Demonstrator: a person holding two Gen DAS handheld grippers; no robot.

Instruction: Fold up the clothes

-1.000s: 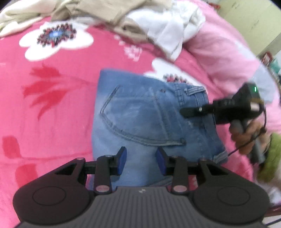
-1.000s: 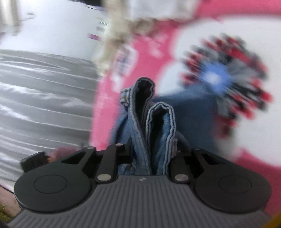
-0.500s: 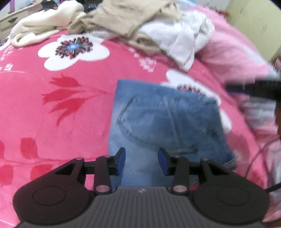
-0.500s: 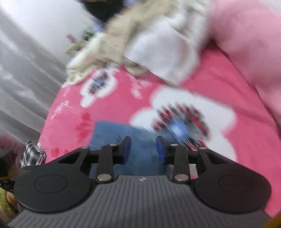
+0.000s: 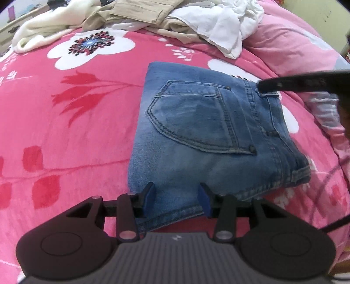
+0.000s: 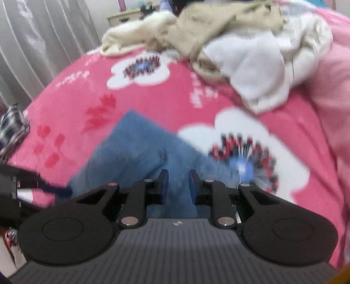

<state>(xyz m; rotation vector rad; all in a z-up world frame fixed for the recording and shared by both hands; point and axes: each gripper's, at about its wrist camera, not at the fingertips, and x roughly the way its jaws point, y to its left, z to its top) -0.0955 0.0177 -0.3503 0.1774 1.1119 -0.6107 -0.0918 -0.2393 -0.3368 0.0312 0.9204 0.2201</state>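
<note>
A pair of blue jeans [image 5: 207,131] lies folded flat on the pink flowered blanket [image 5: 65,131], back pocket up. My left gripper [image 5: 177,201] hovers over the near edge of the jeans; its jaws are opening and grip nothing. My right gripper [image 6: 176,185] is above the jeans [image 6: 135,148], jaws closing with a gap and nothing between them. In the left wrist view, one of the right gripper's fingers [image 5: 295,83] reaches in from the right above the waistband.
A heap of beige and white clothes [image 5: 175,19] lies at the far end of the bed. A pale pink duvet [image 5: 295,43] bulges at the right. A grey curtain [image 6: 32,43] hangs beyond the bed's left side.
My right gripper let go of the jeans' folded edge, rose and rolled upright. The jeans now lie flat. My left gripper shifted slightly and its jaws widened.
</note>
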